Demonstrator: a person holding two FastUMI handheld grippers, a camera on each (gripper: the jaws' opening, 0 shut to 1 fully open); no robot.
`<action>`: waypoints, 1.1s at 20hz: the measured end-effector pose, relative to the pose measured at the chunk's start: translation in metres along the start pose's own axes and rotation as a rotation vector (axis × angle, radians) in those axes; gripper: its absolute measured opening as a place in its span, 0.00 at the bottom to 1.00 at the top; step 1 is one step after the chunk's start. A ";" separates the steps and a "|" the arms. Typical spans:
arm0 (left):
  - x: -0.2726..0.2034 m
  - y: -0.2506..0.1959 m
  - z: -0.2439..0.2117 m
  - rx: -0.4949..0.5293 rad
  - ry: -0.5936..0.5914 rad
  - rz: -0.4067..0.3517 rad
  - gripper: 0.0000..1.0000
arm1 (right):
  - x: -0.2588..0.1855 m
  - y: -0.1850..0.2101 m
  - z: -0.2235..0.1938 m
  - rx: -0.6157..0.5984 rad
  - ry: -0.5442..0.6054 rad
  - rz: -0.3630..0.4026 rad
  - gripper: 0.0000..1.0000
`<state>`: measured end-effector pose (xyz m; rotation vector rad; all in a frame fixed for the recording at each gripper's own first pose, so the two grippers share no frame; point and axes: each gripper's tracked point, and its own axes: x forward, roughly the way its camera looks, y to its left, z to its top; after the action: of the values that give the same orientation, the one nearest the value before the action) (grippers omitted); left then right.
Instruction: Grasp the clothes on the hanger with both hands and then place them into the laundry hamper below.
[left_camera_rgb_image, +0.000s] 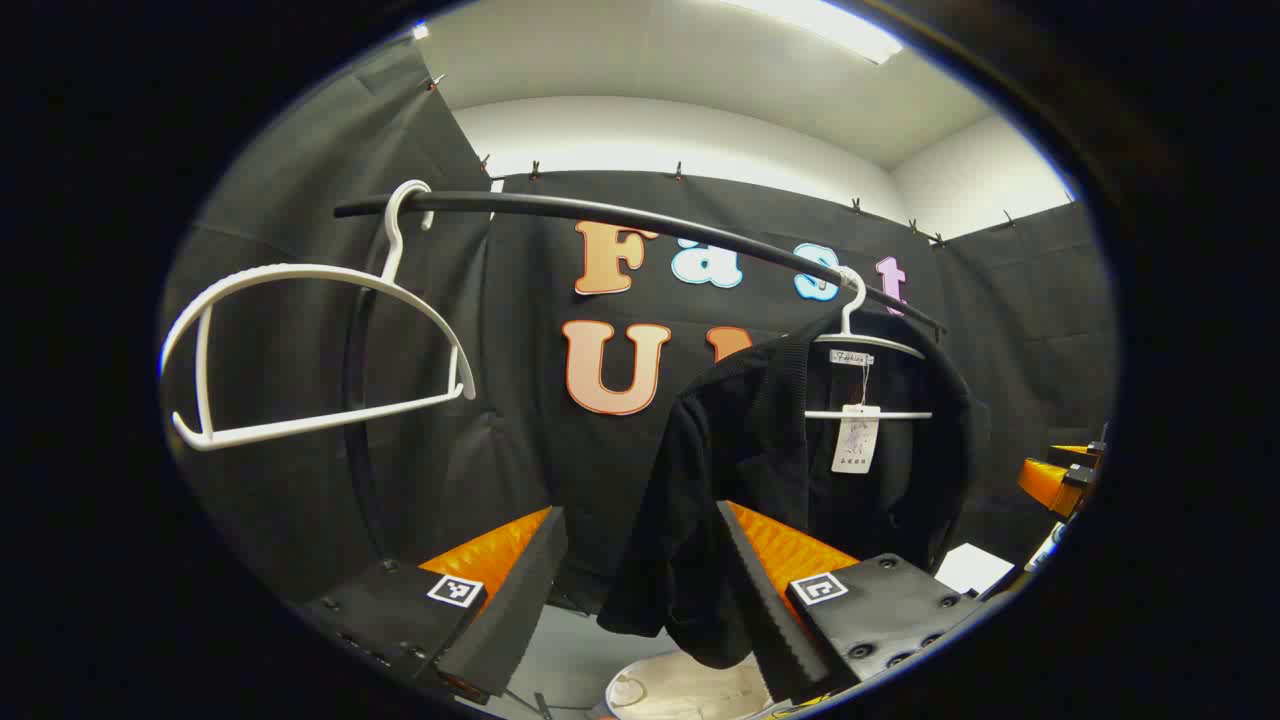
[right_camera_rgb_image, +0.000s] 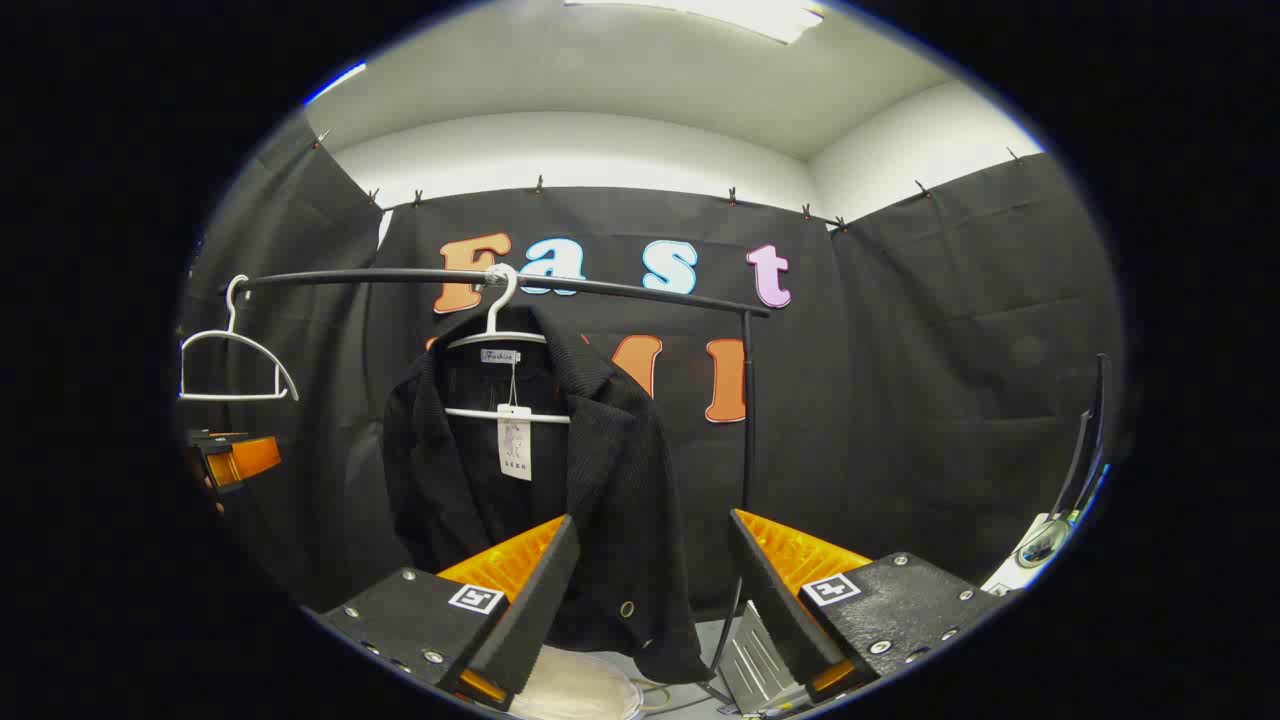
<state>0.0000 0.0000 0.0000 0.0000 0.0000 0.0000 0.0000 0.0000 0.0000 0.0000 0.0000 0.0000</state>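
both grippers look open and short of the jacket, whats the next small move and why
Probably ease both grippers forward onto the black jacket. It hangs on its white hanger from the rail, with nothing gripped. The left gripper and right gripper each stand open, the jacket's hem between their fingers but apparently beyond them. The hamper waits below.

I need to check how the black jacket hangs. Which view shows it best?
The right gripper view: the black jacket hangs whole, front open. The left gripper view shows it off-centre, partly behind a finger.
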 end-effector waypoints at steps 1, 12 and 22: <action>0.000 -0.001 0.002 0.001 -0.004 0.002 0.94 | 0.000 -0.002 0.002 -0.001 -0.002 0.000 0.93; -0.005 -0.015 0.020 0.034 -0.034 0.068 0.93 | 0.031 -0.025 0.010 0.014 -0.012 0.047 1.00; -0.008 -0.053 0.020 0.044 -0.018 0.112 0.96 | 0.059 -0.033 -0.002 0.051 0.048 0.161 0.93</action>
<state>-0.0076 -0.0526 0.0203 0.0440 -0.0179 0.1123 0.0594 -0.0327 -0.0018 0.0510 0.0475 0.1611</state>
